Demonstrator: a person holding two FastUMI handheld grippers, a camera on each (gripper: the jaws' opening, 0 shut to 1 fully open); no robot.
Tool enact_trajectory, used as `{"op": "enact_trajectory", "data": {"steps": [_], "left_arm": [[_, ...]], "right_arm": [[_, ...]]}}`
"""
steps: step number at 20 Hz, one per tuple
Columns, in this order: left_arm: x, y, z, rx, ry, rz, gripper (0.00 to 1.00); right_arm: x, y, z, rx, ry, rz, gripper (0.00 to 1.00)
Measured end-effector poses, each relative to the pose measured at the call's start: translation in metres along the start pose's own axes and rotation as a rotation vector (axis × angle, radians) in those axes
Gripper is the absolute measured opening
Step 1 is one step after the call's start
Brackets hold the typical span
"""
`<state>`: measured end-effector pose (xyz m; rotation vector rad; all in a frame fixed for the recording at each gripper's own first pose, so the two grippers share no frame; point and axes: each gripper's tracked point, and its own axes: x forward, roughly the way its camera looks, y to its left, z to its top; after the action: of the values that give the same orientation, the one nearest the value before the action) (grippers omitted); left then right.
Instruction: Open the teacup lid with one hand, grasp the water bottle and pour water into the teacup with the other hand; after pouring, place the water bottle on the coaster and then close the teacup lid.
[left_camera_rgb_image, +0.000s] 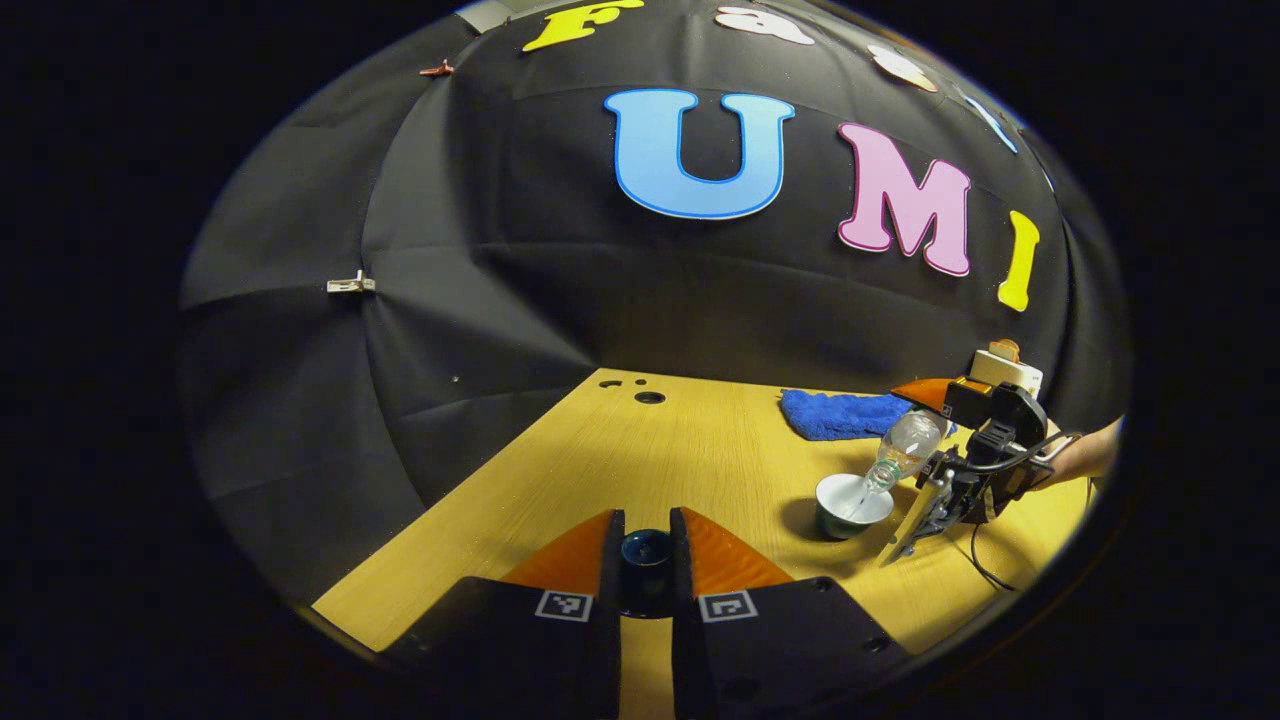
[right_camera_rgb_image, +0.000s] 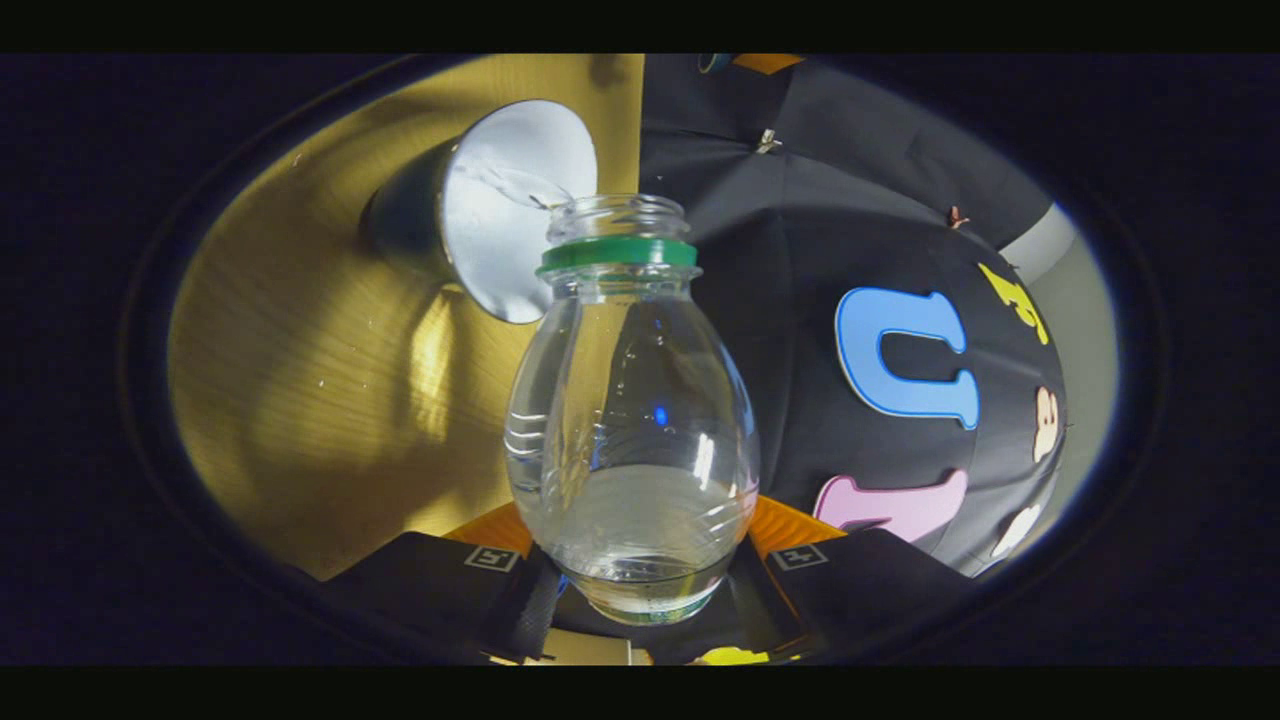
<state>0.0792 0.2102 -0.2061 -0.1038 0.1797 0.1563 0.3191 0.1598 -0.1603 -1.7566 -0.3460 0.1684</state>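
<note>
My left gripper (left_camera_rgb_image: 646, 555) is shut on the dark blue teacup lid (left_camera_rgb_image: 646, 550), held above the wooden table (left_camera_rgb_image: 640, 460). Off to the right stands the open teacup (left_camera_rgb_image: 852, 503), white inside. The clear water bottle (left_camera_rgb_image: 905, 448) is tipped mouth-down over it, held by my right gripper (left_camera_rgb_image: 925, 420), and a thin stream runs into the cup. In the right gripper view, my right gripper (right_camera_rgb_image: 640, 545) is shut on the water bottle (right_camera_rgb_image: 632, 430), whose green-ringed neck points at the teacup (right_camera_rgb_image: 500, 215). Water leaves the mouth into the cup.
A blue cloth (left_camera_rgb_image: 840, 412) lies on the table behind the teacup. Small round holes (left_camera_rgb_image: 649, 397) mark the table's far edge. A person's hand (left_camera_rgb_image: 1085, 455) holds the right gripper at the right edge. The black booth wall rises close behind.
</note>
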Motion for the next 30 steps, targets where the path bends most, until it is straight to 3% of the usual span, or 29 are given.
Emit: {"op": "enact_trajectory", "data": {"steps": [8,12,13,14,17,18,22,30], "left_arm": [[-0.003,0.000,0.004,0.016,-0.017,0.000,0.21],[-0.003,0.006,0.005,-0.003,-0.020,0.016,0.24],[-0.004,0.007,0.005,-0.002,-0.019,0.017,0.24],[-0.004,0.008,0.005,0.000,-0.019,0.020,0.24],[-0.005,0.006,0.004,0.011,-0.015,0.011,0.21],[-0.005,0.005,0.004,0.018,-0.016,0.008,0.24],[-0.003,0.001,0.008,0.049,-0.034,-0.007,0.21],[-0.008,-0.010,0.013,0.058,-0.055,-0.017,0.24]], "right_arm": [[0.002,-0.008,0.000,-0.084,-0.030,-0.036,0.75],[0.003,-0.015,0.002,-0.158,-0.054,-0.064,0.75],[0.003,-0.015,0.002,-0.164,-0.057,-0.068,0.71],[0.004,-0.016,0.002,-0.164,-0.058,-0.073,0.75],[0.005,-0.019,0.003,-0.190,-0.067,-0.092,0.75],[0.007,-0.020,0.003,-0.195,-0.070,-0.093,0.75],[0.010,-0.025,0.006,-0.230,-0.088,-0.115,0.75],[0.013,-0.036,0.020,-0.321,-0.166,-0.137,0.75]]}}
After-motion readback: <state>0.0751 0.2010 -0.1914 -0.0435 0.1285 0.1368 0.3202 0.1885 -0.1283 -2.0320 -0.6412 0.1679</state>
